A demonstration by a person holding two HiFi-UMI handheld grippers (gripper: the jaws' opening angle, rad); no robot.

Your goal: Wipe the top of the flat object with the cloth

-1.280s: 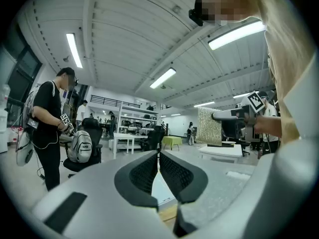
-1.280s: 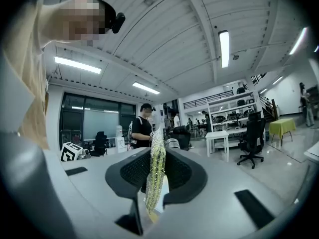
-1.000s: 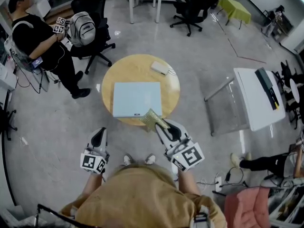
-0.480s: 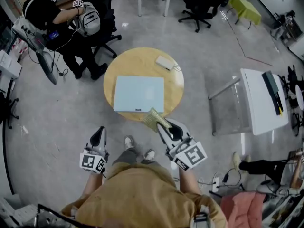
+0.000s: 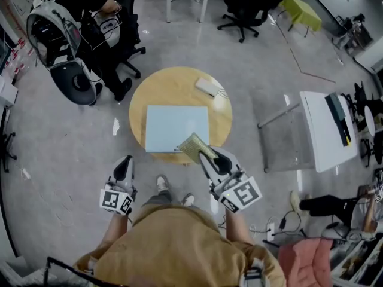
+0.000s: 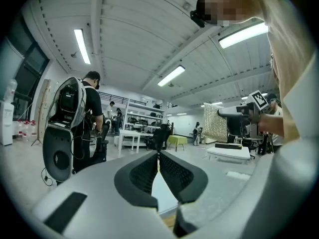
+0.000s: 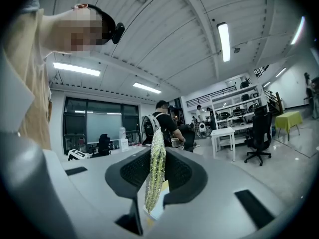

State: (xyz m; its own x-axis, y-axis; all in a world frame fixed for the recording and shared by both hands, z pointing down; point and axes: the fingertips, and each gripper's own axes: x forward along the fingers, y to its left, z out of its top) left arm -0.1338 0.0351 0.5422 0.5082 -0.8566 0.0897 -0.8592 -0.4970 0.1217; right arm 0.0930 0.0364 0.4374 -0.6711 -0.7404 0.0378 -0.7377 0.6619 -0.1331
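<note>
A pale blue flat slab [image 5: 177, 128] lies on the round wooden table [image 5: 179, 82] in the head view. My right gripper [image 5: 207, 156] is shut on a yellow-green cloth [image 5: 195, 146] that hangs over the slab's near right corner. In the right gripper view the cloth [image 7: 155, 173] stands pinched edge-on between the jaws. My left gripper [image 5: 124, 167] is low at the left, off the table, jaws shut with nothing between them. The slab [image 6: 163, 193] shows just past the tips of the left gripper [image 6: 158, 159] in its own view.
A small beige block [image 5: 207, 87] lies on the table's far right. A person with a backpack [image 5: 90, 17] stands at the far left by black office chairs. A white table [image 5: 326, 127] and a clear panel are at the right; the operator's feet [image 5: 173, 193] are below the table edge.
The person at the far left has stood up and moved. The cloth in my right gripper has shifted slightly forward over the slab's corner. The left gripper stays put.
</note>
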